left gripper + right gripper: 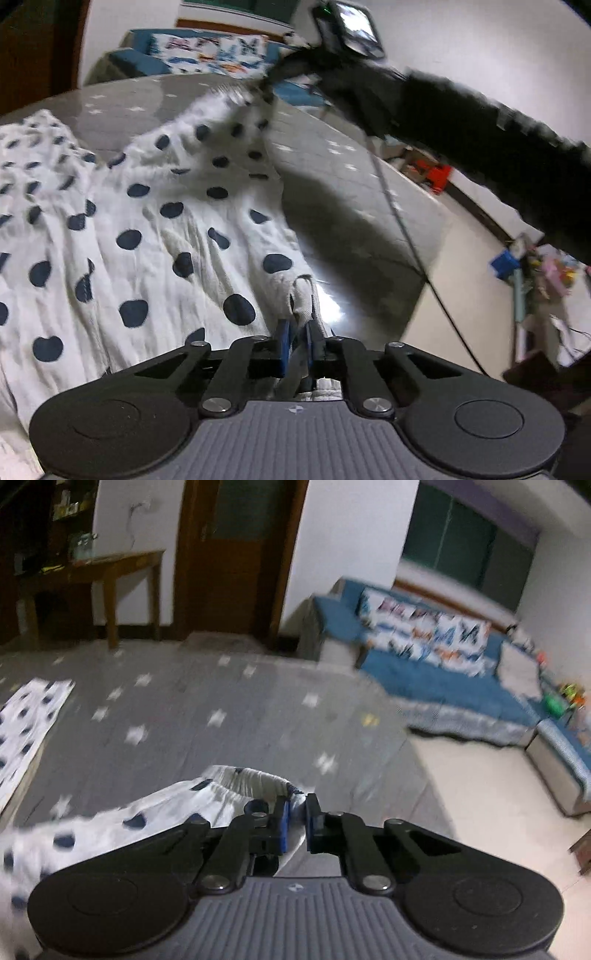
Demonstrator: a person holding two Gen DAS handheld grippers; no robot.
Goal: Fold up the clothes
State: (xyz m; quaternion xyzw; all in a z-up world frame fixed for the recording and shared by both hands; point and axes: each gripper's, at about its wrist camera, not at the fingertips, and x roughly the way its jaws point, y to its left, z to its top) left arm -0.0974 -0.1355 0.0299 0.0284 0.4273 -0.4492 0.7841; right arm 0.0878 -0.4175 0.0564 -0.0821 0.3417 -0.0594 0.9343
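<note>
1. The counter [351, 206] is grey with small white stars; the sofa [436, 672] stands behind it.
2. The white dotted garment [155, 229] lies mostly spread near the counter's left edge, and one edge of it is lifted. I judge the fold has only begun; no neat layers are visible yet.
3. The right gripper [295, 812] has its fingers closed on the elastic waistband [251, 779].
4. The left gripper [297, 332] pinches a garment corner in its closed fingers.

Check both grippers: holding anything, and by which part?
Both grip the polka-dot garment: left gripper pinches a hem corner, right gripper pinches the gathered elastic waistband.
</note>
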